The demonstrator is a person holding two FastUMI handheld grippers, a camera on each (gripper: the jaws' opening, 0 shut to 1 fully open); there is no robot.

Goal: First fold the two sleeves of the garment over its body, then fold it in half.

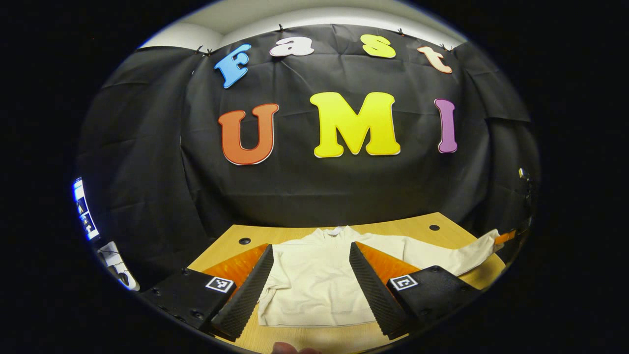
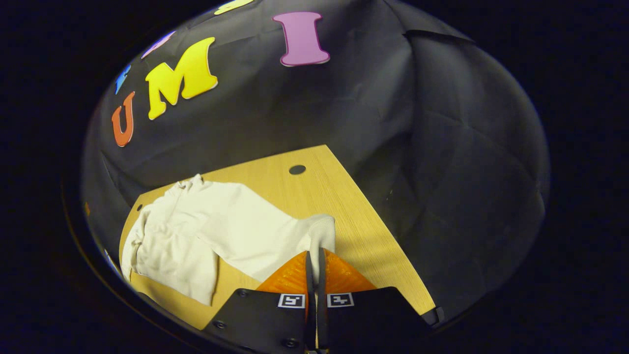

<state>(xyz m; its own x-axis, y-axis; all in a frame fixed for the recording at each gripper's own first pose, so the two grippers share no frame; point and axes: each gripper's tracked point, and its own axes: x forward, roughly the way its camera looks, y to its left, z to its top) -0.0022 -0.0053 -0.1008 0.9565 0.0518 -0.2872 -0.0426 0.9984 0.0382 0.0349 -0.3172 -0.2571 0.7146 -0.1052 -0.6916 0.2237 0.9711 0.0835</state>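
A cream sweatshirt (image 1: 314, 285) lies flat on the wooden table (image 1: 442, 223), collar toward the wall. My left gripper (image 1: 310, 248) hangs open above its body, one finger on each side, touching nothing. One sleeve (image 1: 442, 253) stretches out to the right. In the right gripper view the same sleeve (image 2: 255, 231) runs from the sweatshirt body (image 2: 167, 246) to my right gripper (image 2: 314, 253), which is shut on the ribbed cuff (image 2: 322, 231). The cuff is raised a little off the table (image 2: 314, 191). The right gripper (image 1: 508, 238) also shows at the sleeve's end in the left gripper view. The other sleeve seems to lie on the body; I cannot be sure.
The table has round cable holes (image 1: 434, 227) (image 1: 244, 241) (image 2: 297, 169) near its far edge. Its right edge (image 2: 393, 246) drops off close to my right gripper. A lit screen (image 1: 81, 206) sits at the far left. A fingertip (image 1: 290, 348) shows at the near table edge.
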